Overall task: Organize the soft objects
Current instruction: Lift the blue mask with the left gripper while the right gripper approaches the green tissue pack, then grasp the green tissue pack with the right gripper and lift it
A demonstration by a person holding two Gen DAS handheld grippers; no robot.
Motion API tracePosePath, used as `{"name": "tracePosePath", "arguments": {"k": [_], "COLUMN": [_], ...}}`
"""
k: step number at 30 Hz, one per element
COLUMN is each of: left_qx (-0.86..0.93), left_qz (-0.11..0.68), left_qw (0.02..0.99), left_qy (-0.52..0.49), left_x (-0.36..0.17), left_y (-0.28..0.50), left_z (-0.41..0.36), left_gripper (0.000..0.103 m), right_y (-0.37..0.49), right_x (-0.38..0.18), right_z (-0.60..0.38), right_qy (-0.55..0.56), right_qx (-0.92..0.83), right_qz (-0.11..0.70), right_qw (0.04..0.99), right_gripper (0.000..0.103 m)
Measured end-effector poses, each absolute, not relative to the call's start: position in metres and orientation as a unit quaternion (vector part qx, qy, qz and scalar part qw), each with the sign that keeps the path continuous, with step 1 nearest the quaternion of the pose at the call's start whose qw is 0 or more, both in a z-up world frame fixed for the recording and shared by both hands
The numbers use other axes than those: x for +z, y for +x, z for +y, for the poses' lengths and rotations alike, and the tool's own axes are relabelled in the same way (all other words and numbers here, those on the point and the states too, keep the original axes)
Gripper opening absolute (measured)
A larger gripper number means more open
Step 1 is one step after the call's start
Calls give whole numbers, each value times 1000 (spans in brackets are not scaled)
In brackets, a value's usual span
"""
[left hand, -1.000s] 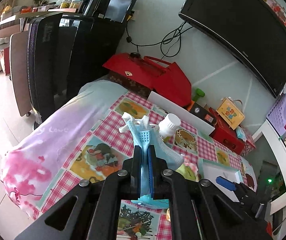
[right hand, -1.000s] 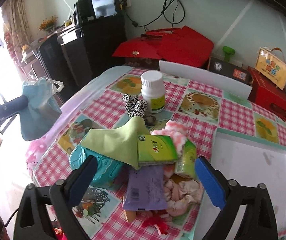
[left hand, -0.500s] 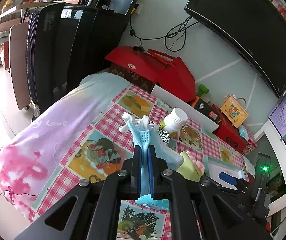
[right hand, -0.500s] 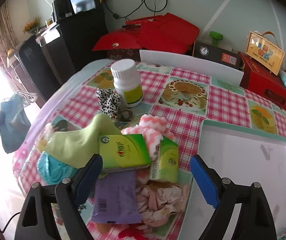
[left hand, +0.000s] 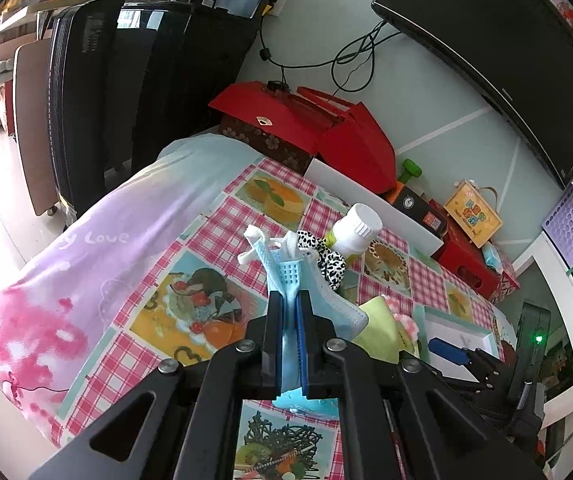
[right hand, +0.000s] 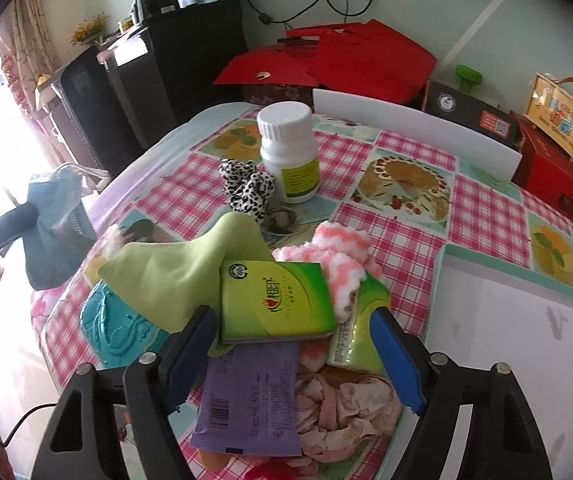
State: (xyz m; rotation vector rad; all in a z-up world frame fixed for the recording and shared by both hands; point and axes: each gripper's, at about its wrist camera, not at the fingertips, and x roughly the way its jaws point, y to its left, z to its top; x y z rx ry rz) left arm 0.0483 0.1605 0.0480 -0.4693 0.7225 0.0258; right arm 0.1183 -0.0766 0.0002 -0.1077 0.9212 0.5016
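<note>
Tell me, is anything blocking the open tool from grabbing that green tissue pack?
Nothing visible blocks it. The right tool is open, and the green tissue pack lies on top of the pile right between its fingers. The green cloth only pokes out from beneath it.

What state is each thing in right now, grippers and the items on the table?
left gripper: shut on the blue face mask, held off the table.
right gripper: open, astride the green tissue pack.
green tissue pack: lying flat on the pile.
green cloth: crumpled, draped over the teal item.
white bottle: upright, capped.
purple packet: flat, partly under the green pack.
white tray: nothing in the part shown.
</note>
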Motion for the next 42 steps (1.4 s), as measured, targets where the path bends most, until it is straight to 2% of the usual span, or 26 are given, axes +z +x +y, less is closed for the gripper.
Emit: {"name": "tracePosePath", "arguments": {"k": [4, 7, 17, 20, 42], "left_qx": [11, 10, 9, 9, 14], "left_qz": [353, 355, 358, 359, 341], "left_qw": [908, 907, 906, 906, 918], "left_qy": [-227, -226, -225, -225, -203], "left_x": [46, 45, 42, 41, 63], "left_y": [51, 52, 55, 55, 69], "left_z": [159, 159, 158, 158, 140], "left_gripper": [6, 6, 6, 6, 6], "right_y": [121, 124, 131, 131, 118], "right_x": [-3, -5, -13, -14, 0], "right_z": [-77, -78, -85, -85, -109], "right_qy": [-44, -36, -1, 7, 59], "right_qx": [253, 265, 281, 284, 285], "right_qz": [444, 448, 463, 465, 438], "right_qw": [859, 853, 841, 838, 851], "right_gripper": [77, 73, 72, 67, 66]}}
